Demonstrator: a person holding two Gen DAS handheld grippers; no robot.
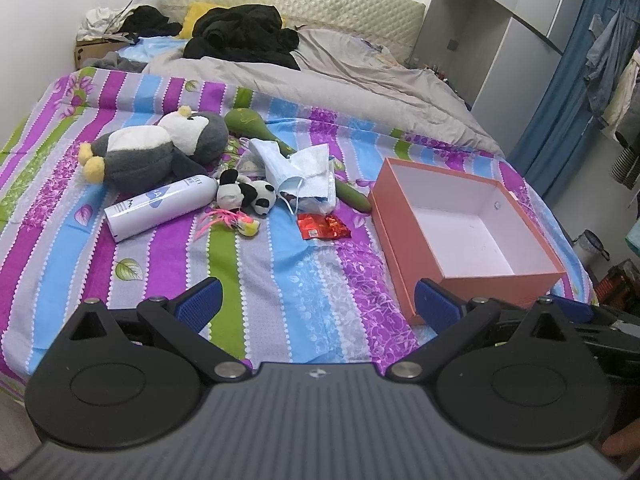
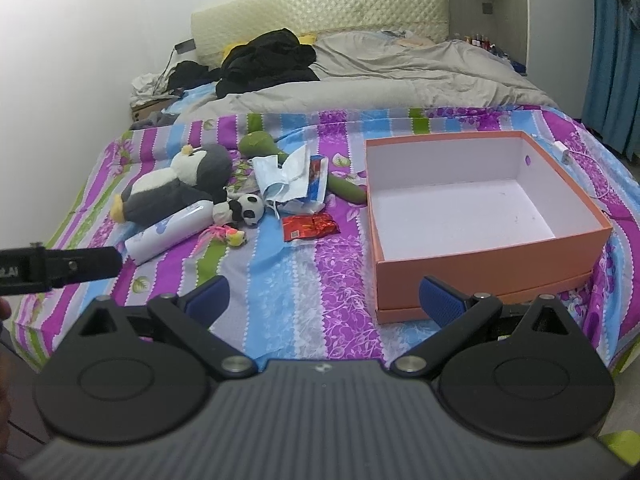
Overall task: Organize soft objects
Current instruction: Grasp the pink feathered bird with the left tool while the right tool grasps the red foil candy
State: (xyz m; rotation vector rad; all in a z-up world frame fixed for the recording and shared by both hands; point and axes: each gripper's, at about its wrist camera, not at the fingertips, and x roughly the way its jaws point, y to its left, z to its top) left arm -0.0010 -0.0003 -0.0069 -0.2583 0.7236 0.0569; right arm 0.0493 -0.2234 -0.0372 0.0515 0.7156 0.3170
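Bedspread (image 1: pixel 280 280) first, since it carries everything: striped purple, blue and green, it covers the near half of the bed, with a grey duvet (image 1: pixel 340 72) and a heap of black clothes (image 1: pixel 244 32) pushed up toward the headboard. On my right side sits the orange cardboard box (image 2: pixel 476 276), lid off and nothing in it, its open top facing up; I judge it is set there to receive the soft things. Well apart from it, to the left, lies the clutter. Biggest is the plush penguin (image 1: pixel 160 148) on its side, feet toward the bed's edge. A white cylindrical bottle (image 1: pixel 160 206) lies touching its belly, and a green plush stem-shaped toy (image 1: pixel 256 124) runs from behind the penguin toward the box, partly under a loose pile of blue face masks and wrappers (image 1: pixel 300 176). A small plush panda (image 1: pixel 248 196) lies between bottle and masks. In front of it are a pink-and-yellow stringy toy (image 1: pixel 236 220) and a crumpled red foil packet (image 1: pixel 322 228).

My left gripper (image 1: pixel 316 304) hangs over the near bedspread with fingers spread wide and nothing between them. My right gripper (image 2: pixel 324 296) is likewise released and bare, just short of the box's near wall. Nothing is sorted yet; I would take the penguin first, as the bulkiest.
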